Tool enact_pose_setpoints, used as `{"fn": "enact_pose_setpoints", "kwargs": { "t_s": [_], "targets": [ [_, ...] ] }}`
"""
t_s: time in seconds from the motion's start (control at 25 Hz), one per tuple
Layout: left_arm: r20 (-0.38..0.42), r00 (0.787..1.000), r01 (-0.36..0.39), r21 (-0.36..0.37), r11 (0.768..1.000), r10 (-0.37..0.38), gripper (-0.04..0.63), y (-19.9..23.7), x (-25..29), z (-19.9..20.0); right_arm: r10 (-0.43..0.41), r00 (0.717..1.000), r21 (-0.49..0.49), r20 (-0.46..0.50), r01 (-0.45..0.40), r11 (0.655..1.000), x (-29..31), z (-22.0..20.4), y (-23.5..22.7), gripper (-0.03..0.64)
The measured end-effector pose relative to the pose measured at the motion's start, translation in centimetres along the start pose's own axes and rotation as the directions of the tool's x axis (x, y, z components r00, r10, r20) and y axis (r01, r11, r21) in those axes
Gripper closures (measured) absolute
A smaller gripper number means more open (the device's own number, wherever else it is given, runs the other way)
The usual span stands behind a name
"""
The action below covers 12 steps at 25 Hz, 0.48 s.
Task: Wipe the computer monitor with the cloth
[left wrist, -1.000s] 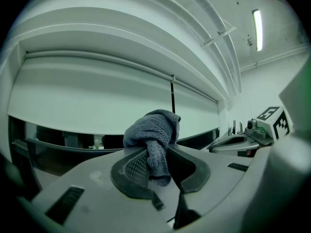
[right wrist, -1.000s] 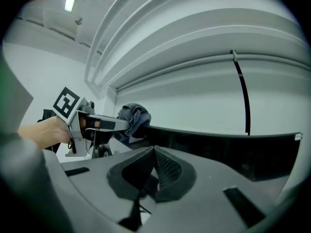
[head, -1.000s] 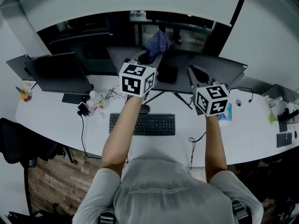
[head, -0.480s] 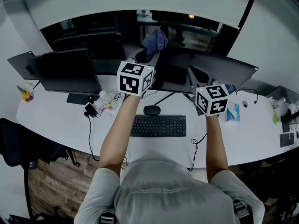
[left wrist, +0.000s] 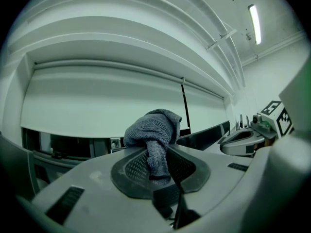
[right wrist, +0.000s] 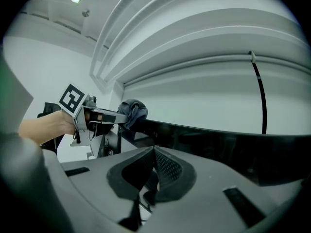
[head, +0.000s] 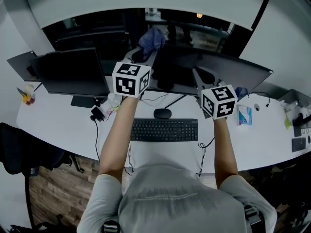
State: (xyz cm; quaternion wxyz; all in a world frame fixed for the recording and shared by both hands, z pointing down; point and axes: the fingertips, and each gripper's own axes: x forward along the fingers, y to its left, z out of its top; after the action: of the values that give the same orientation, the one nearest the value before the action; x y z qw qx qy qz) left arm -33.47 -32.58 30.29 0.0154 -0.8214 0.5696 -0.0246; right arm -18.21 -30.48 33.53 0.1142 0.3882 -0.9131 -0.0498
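Observation:
A blue-grey cloth (head: 149, 39) is bunched at the upper left corner of the dark centre monitor (head: 218, 72). My left gripper (head: 142, 53) is shut on it. In the left gripper view the cloth (left wrist: 154, 132) hangs between the two pads. From the right gripper view the cloth (right wrist: 134, 111) sits on the monitor's (right wrist: 228, 144) top edge, with the left gripper (right wrist: 99, 115) behind it. My right gripper (head: 198, 74) is held in front of the screen's middle. Its pads meet with nothing between them.
On the white desk (head: 58, 125) lie a black keyboard (head: 164, 129) and a mouse (head: 162, 113). A second monitor (head: 73, 72) stands at the left, with a bottle (head: 112, 101) and cables beside it. A blue packet (head: 244, 114) lies at the right. A black chair (head: 19, 154) is at the lower left.
The left gripper has carried the cloth leftward along the monitor's top. The head view has shifted, so desk and keyboard now appear further right.

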Motion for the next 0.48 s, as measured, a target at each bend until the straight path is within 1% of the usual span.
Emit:
{"fn": "enact_pose_setpoints", "kwargs": {
  "t_s": [0.16, 0.48],
  "targets": [
    [0.003, 1.000, -0.024, -0.011, 1.000, 0.024, 0.520, 1.5, -0.9, -0.3, 0.000, 1.000, -0.005, -0.001, 0.000, 1.000, 0.3, 0.2, 0.4, 0.615],
    [-0.007, 0.994, -0.106, -0.029, 0.994, 0.106, 0.520, 5.3, -3.3, -1.4, 0.029, 0.999, -0.011, -0.016, -0.030, 1.000, 1.2, -0.3, 1.5, 0.614]
  ]
}}
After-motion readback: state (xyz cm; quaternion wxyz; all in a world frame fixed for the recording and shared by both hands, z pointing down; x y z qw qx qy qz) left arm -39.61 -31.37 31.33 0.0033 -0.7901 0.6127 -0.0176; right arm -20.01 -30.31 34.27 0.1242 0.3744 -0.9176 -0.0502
